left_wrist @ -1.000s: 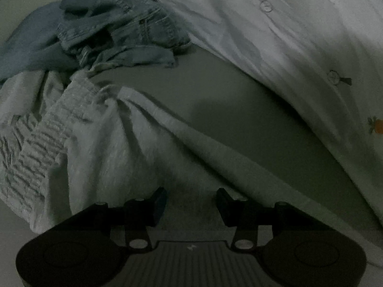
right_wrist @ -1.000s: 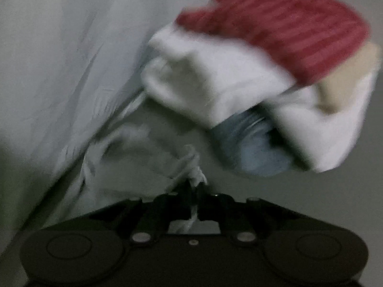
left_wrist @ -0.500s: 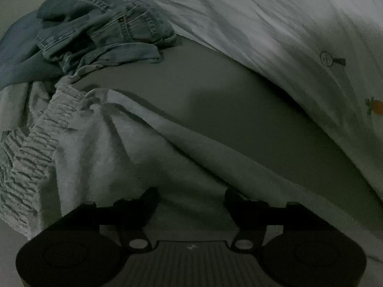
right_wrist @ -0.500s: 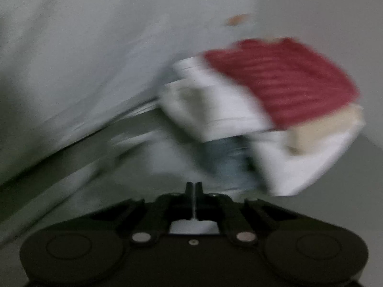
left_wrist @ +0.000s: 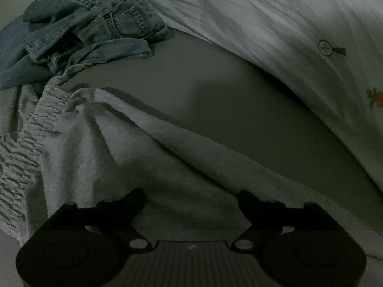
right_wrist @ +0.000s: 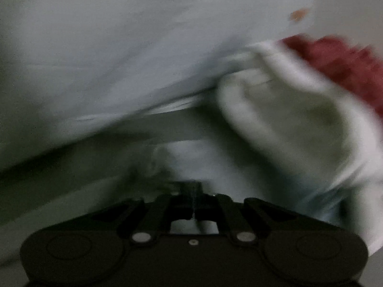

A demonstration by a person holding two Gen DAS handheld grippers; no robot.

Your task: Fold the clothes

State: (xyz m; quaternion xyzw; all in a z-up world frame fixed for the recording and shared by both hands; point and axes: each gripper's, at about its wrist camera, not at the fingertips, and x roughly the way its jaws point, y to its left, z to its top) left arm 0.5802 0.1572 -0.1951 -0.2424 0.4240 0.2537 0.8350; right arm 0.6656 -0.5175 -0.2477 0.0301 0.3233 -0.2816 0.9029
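Now | left gripper (left_wrist: 191,198): jaws just spread wide, over grey sweatpants (left_wrist: 100,148) lying on bed, unpinched | right gripper (right_wrist: 192,191): jaws pressed together | jeans (left_wrist: 95,31) heaped beyond.

jeans (left_wrist: 95,28) behind sweatpants (left_wrist: 100,148), duvet (left_wrist: 275,35) right

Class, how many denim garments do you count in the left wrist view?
1: crumpled jeans at the upper left, beyond the grey sweatpants. More could be hidden underneath.
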